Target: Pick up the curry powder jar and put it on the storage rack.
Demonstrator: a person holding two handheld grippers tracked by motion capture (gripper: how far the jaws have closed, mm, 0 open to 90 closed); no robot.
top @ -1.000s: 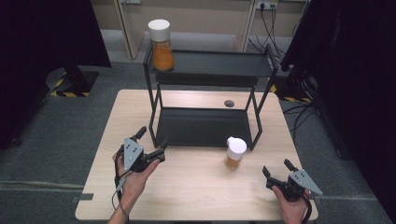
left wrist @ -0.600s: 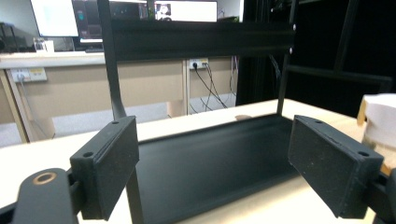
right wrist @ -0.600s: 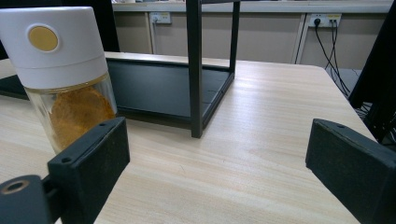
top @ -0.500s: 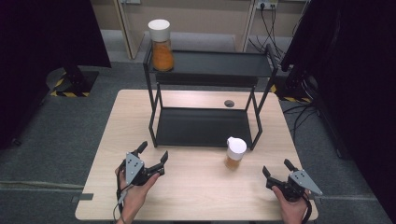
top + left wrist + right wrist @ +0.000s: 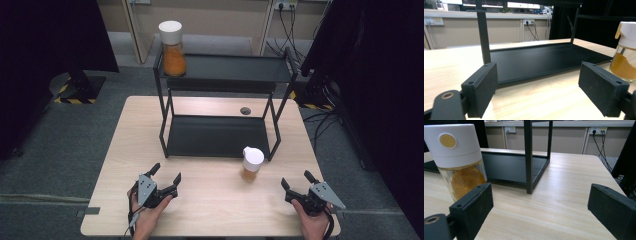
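A black two-tier metal rack (image 5: 220,135) stands on the wooden table (image 5: 125,130). One white-capped jar of orange powder (image 5: 172,47) sits on the rack's top shelf at its left end. A second, smaller jar (image 5: 251,164) (image 5: 625,58) (image 5: 460,160) stands on the table in front of the rack's right leg. My left gripper (image 5: 166,175) (image 5: 537,90) hovers low near the front left of the table, open and empty, facing the lower shelf. My right gripper (image 5: 295,181) (image 5: 541,210) rests at the front right, open and empty, with the small jar ahead to its left.
A small dark round hole (image 5: 245,110) is set in the tabletop behind the rack. Bare wood lies between the two grippers along the front edge. Black curtains and cables (image 5: 287,30) stand beyond the table's far side.
My left gripper has come down and back toward the front edge of the table. The right gripper and both jars have kept still.
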